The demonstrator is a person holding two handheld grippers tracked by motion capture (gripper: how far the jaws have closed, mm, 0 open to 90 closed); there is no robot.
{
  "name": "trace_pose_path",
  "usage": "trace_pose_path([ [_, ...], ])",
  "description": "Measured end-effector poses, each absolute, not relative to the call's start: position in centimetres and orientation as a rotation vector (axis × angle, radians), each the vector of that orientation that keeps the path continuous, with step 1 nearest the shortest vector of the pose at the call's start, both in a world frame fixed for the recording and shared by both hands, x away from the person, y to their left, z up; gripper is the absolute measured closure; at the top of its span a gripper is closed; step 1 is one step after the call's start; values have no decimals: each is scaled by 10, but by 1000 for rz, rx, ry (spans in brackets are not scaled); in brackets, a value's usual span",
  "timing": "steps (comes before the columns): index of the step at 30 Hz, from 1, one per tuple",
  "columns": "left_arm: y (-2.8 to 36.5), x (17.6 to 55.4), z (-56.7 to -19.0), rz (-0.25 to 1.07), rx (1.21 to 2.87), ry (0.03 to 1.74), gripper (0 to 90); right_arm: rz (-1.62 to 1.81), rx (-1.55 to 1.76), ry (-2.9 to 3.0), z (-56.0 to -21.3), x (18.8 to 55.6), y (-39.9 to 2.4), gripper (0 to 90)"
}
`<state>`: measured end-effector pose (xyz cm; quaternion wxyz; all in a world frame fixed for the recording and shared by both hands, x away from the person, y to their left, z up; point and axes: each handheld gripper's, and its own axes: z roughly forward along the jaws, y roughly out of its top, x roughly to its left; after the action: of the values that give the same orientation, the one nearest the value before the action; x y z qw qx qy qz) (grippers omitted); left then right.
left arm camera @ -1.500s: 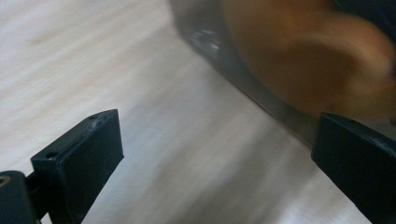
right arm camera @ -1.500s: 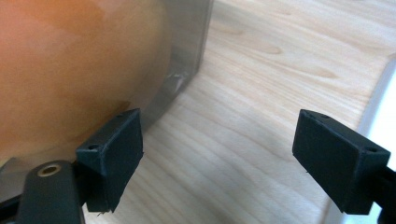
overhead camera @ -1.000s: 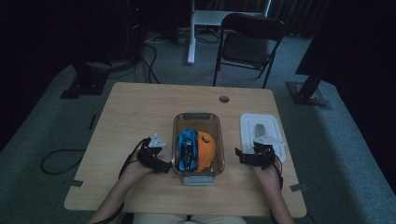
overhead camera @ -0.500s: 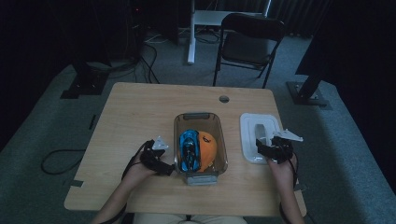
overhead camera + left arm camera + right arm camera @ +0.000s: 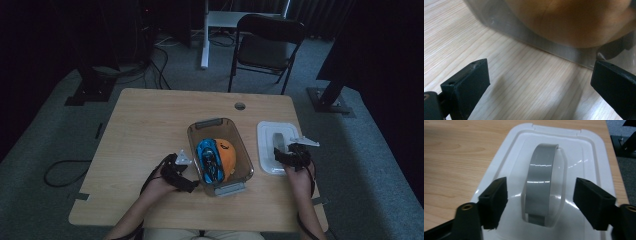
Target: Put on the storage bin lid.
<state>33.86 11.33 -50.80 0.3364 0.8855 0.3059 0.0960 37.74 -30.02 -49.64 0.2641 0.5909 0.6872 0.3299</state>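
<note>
Two grippers work at the near edge of the wooden table (image 5: 150,125), one in each of our hands. Our left gripper (image 5: 186,172) lies low on the wood just beside the left wall of the clear container (image 5: 244,155); its jaws are spread wide with only bare table between them, and in the left gripper view the container's wall (image 5: 554,47) crosses right ahead of them, an orange shape blurred behind it. Our right gripper (image 5: 286,156) hovers over the near end of the white lid (image 5: 265,132), which lies flat on the table just to the right of the container and apart from it. Its jaws have just been closing, yet they stand apart on either side of the lid's grey handle (image 5: 543,182), and we see a gap between each pad and the handle, so nothing is pinched. Inside the container a blue toy car (image 5: 210,159) lies against an orange pumpkin toy (image 5: 226,152). Farther off, past the table's far edge, a dark folding chair (image 5: 265,47) stands on the grey carpet.
</note>
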Motion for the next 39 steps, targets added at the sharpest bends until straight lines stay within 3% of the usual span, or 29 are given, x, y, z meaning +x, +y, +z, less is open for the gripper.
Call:
trace_pose_path([
  [3, 106, 338, -512, 245, 2316, 790, 26, 891, 1606, 1872, -501, 381, -300, 343],
  [8, 97, 337, -514, 222, 2316, 770, 27, 855, 1613, 1905, -508, 384, -299, 578],
  [11, 92, 337, -513, 215, 2317, 753, 27, 855, 1608, 1931, -510, 384, -299, 660],
  [18, 82, 335, -513, 212, 2306, 735, 26, 854, 1601, 1892, -498, 377, -299, 675],
  [30, 83, 336, -513, 218, 2309, 740, 26, 1131, 1425, 1811, -404, 332, -287, 676],
  [39, 82, 335, -514, 216, 2319, 731, 27, 1243, 1293, 1904, -379, 322, -250, 676],
])
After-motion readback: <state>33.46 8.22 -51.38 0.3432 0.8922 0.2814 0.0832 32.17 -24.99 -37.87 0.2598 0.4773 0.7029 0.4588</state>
